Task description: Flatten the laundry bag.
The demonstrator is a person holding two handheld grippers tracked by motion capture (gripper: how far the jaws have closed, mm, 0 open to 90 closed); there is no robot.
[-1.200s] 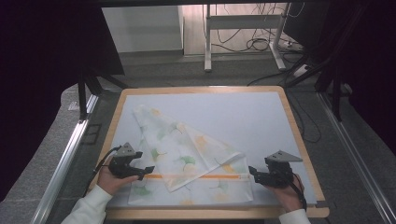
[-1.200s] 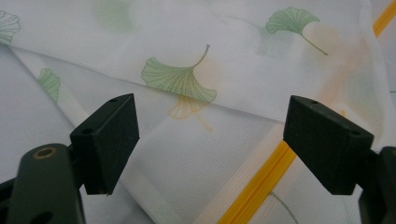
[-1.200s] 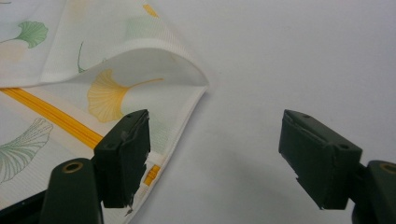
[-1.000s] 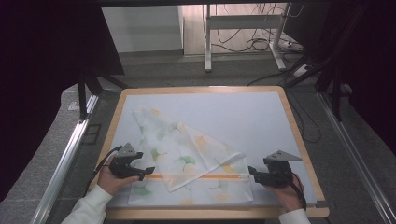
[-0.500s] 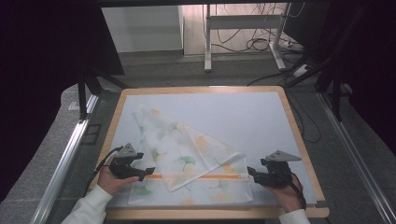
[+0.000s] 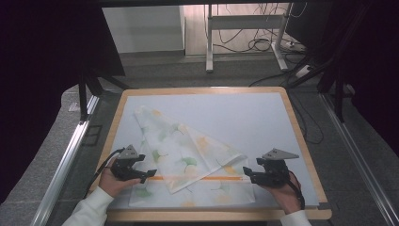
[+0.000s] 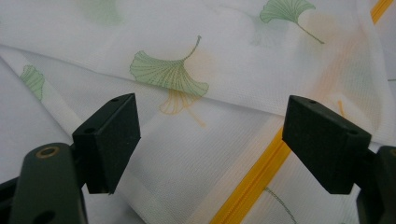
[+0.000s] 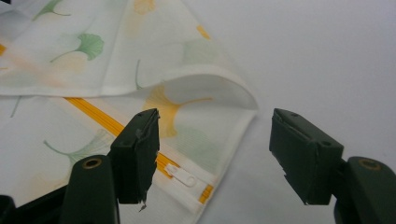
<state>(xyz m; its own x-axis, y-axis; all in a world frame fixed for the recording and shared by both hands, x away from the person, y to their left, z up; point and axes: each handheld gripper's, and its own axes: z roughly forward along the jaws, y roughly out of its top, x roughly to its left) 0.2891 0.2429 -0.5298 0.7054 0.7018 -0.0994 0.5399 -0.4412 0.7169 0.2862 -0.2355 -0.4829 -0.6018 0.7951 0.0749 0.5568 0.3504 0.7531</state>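
Observation:
A white mesh pouch [image 6: 188, 150] printed with green and orange ginkgo leaves lies on the near half of the table, its upper layer folded over in a triangle. An orange zipper [image 6: 197, 178] runs along it between the two grippers. My left gripper [image 6: 151, 173] is open at the zipper's left end; in the left gripper view [image 7: 215, 126] its jaws straddle the pouch [image 7: 187, 70] and the zipper [image 7: 252, 182]. My right gripper [image 6: 246, 176] is open at the zipper's right end; its own view [image 8: 215, 135] has the white zipper pull [image 8: 182, 175] and the pouch's corner [image 8: 201, 140] between the jaws.
The table has a pale grey top [image 6: 244, 113] with a wooden rim [image 6: 202, 89]. A metal rail [image 6: 66, 160] runs along its left side and another [image 6: 357, 160] along its right. A desk frame and cables [image 6: 249, 28] stand on the floor beyond.

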